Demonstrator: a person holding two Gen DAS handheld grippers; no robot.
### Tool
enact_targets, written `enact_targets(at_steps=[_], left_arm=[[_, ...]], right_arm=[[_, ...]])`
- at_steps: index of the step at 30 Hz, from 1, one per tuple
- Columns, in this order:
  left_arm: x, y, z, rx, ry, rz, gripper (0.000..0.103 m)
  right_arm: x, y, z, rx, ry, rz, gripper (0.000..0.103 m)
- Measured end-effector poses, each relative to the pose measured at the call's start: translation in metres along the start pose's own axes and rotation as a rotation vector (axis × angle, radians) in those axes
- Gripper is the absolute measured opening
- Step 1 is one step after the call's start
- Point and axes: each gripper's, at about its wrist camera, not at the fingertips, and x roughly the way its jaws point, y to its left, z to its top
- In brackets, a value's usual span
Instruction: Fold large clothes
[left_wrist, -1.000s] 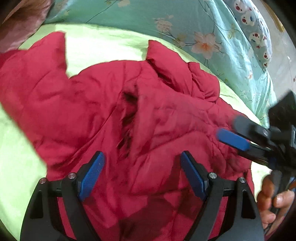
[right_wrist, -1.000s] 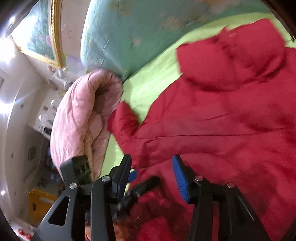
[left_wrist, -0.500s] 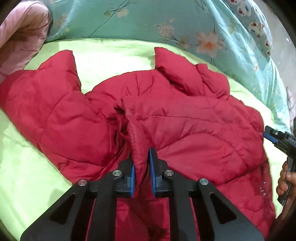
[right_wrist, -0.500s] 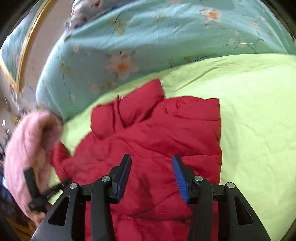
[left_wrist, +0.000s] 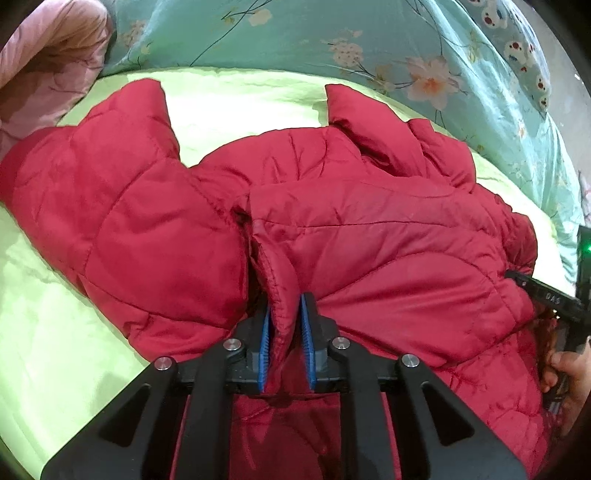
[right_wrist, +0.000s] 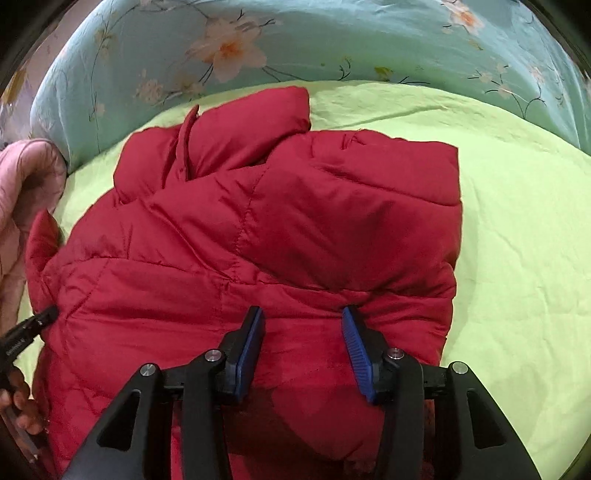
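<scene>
Your red quilted puffer jacket (left_wrist: 369, 266) lies spread on the lime-green bedsheet (left_wrist: 44, 332), and all positions below are given relative to this jacket.

Left gripper (left_wrist: 284, 325): the blue-padded fingers (left_wrist: 264, 343) stand narrow and pinch a raised ridge of the jacket's stitched front edge between them. The fabric rises from the pads as a vertical fold and runs away from you toward the collar (left_wrist: 362, 122). One sleeve (left_wrist: 110, 177) extends to the left of the pinched fold, its end pointing toward the far side of the sheet.

Right gripper (right_wrist: 303, 343): the fingers (right_wrist: 356, 350) stand wide apart with red fabric lying flat beneath the gap; nothing is clamped. Both fingertips sit at a horizontal quilting crease across the jacket body. From this view, the jacket's right edge (right_wrist: 452, 229) is folded straight, with bare sheet (right_wrist: 524, 258) beyond it. The collar (right_wrist: 247, 129) stands up at the far end.

Each tool is visible from the other's camera: the left gripper's black tip (right_wrist: 40, 319) touches the jacket's left edge, with your hand (right_wrist: 18, 406) below it (only partly in frame).

Beyond the jacket's collar end lies a teal floral duvet (right_wrist: 332, 40). A pink padded garment (left_wrist: 48, 70) is bunched at the far left corner, just beside the sleeve.
</scene>
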Motion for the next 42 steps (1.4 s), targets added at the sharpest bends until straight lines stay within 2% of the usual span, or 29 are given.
enact_targets(at_steps=[5,7,12,15,20,23,25,30,33,38,42], left_arm=[[-0.004,0.002,-0.002,-0.002,-0.011,-0.005,0.016],[-0.008,0.003,-0.004,0.001,-0.014,-0.011,0.02],[-0.023,0.01,-0.009,-0.026,-0.014,-0.034,0.026],[-0.038,0.015,-0.015,-0.043,-0.032,-0.024,0.037],[-0.056,0.032,-0.024,-0.101,-0.051,-0.041,0.038],[-0.063,0.049,-0.027,-0.153,-0.064,-0.04,0.041],[-0.065,0.062,-0.027,-0.197,-0.075,-0.046,0.056],[-0.066,0.095,-0.025,-0.299,-0.102,-0.049,0.058],[-0.063,0.118,-0.022,-0.39,-0.115,-0.061,0.071],[-0.056,0.16,-0.01,-0.527,-0.159,-0.058,0.071],[-0.037,0.189,0.004,-0.623,-0.155,-0.08,0.071]], right_arm=[[-0.001,0.0,0.0,0.003,0.006,0.006,0.047],[-0.01,0.0,0.001,0.024,0.0,0.026,0.047],[-0.044,0.012,-0.006,0.051,-0.043,0.096,0.049],[-0.059,0.024,-0.015,0.046,-0.058,0.15,0.049],[-0.07,0.043,-0.026,0.022,-0.05,0.217,0.049],[-0.075,0.051,-0.031,0.014,-0.042,0.25,0.049],[-0.078,0.054,-0.034,0.007,-0.039,0.259,0.049],[-0.083,0.066,-0.048,-0.02,-0.017,0.288,0.049],[-0.087,0.071,-0.06,-0.018,0.001,0.309,0.049],[-0.098,0.082,-0.083,-0.042,0.015,0.342,0.05],[-0.103,0.083,-0.099,-0.031,0.025,0.363,0.052]])
